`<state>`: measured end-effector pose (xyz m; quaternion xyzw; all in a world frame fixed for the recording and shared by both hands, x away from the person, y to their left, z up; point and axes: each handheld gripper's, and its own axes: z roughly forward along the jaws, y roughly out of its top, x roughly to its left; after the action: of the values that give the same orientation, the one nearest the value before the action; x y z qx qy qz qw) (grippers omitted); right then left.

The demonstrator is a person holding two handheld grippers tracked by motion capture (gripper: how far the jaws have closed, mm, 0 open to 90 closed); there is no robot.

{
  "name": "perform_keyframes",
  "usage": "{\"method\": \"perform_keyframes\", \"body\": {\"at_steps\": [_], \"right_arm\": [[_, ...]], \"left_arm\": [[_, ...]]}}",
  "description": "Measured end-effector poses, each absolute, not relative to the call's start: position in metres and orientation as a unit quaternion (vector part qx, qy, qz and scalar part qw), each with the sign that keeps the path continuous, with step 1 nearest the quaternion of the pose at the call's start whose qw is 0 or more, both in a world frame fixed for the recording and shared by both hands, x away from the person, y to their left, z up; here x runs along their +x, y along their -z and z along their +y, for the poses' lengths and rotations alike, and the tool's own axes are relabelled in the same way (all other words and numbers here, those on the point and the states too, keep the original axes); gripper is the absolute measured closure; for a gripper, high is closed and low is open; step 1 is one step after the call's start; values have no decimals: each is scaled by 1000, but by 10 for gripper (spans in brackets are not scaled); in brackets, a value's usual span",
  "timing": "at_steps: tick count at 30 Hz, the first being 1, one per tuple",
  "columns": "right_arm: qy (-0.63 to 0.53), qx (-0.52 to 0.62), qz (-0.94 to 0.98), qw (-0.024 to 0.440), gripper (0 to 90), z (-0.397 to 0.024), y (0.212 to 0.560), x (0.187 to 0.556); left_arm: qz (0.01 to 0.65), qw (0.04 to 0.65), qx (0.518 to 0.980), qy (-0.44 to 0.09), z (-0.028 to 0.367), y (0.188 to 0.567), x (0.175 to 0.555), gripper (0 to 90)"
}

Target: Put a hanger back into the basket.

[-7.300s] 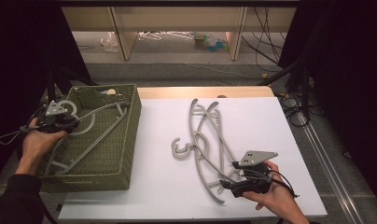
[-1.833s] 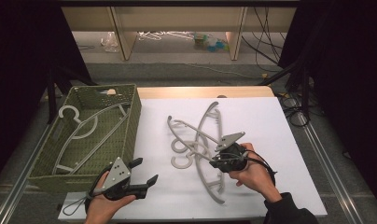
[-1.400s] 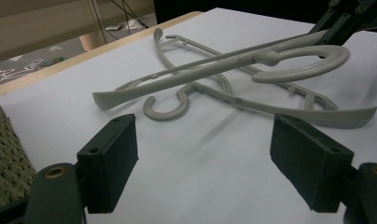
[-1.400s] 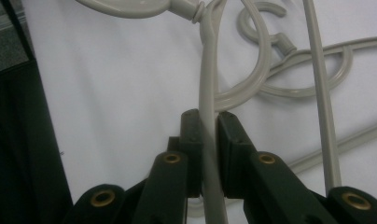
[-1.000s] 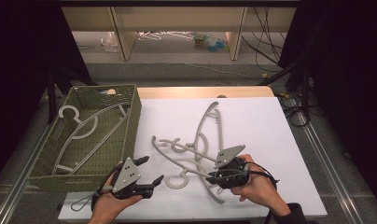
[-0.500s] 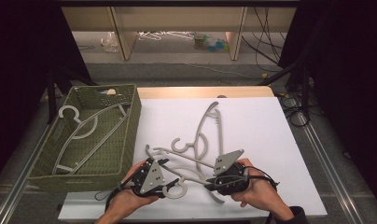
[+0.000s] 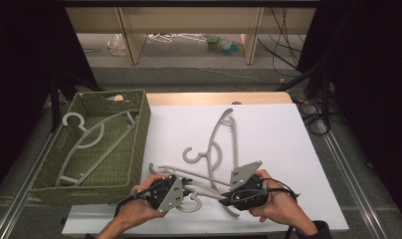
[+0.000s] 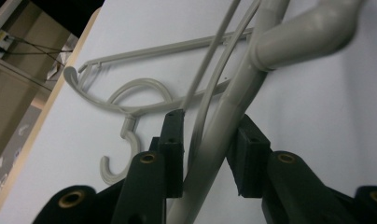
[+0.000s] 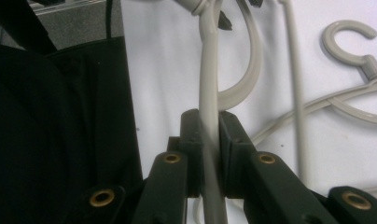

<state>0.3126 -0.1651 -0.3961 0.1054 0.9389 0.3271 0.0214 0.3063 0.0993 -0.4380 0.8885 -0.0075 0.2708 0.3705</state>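
Hanger (image 7: pixel 201 185) is lying at the near edge of the white table (image 7: pixel 278 129), and my right gripper (image 9: pixel 208 128) is clamping its arm while my left gripper (image 8: pixel 207 149) has just been closing around its thick neck, pads not yet pressing. I am squaring that grip before lifting toward the basket (image 7: pixel 134 149), judging a skewed pinch would let it swing.

Left gripper (image 7: pixel 181 191): black body, grey three-cornered plate on top with small dark screw dots, black cable trailing at six o'clock of the housing. Right gripper (image 7: pixel 224 199): same black build, grey plate at twelve o'clock, black cable looping at three o'clock. Jaws are matte black bars with blocky pads (image 8: pixel 173 140); brass-coloured eyelets sit in the arms. Dark sleeve at the right wrist.
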Motion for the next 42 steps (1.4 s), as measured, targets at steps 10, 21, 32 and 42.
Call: {"method": "perform_keyframes", "body": {"at_steps": [10,21,32,42], "right_arm": [[-352,122,927,40,742,-173,388,317],[-380,188,903,67,434,-173,385,322],[-435,222,866,111,339,-178,372,323],[-445,230,855,133,329,-179,367,320]], "left_arm": [[-9,375,893,-249,99,414,298,760],[67,392,899,-185,103,403,297,787],[114,393,896,-173,115,398,302,788],[140,383,896,-175,121,394,306,788]]}}
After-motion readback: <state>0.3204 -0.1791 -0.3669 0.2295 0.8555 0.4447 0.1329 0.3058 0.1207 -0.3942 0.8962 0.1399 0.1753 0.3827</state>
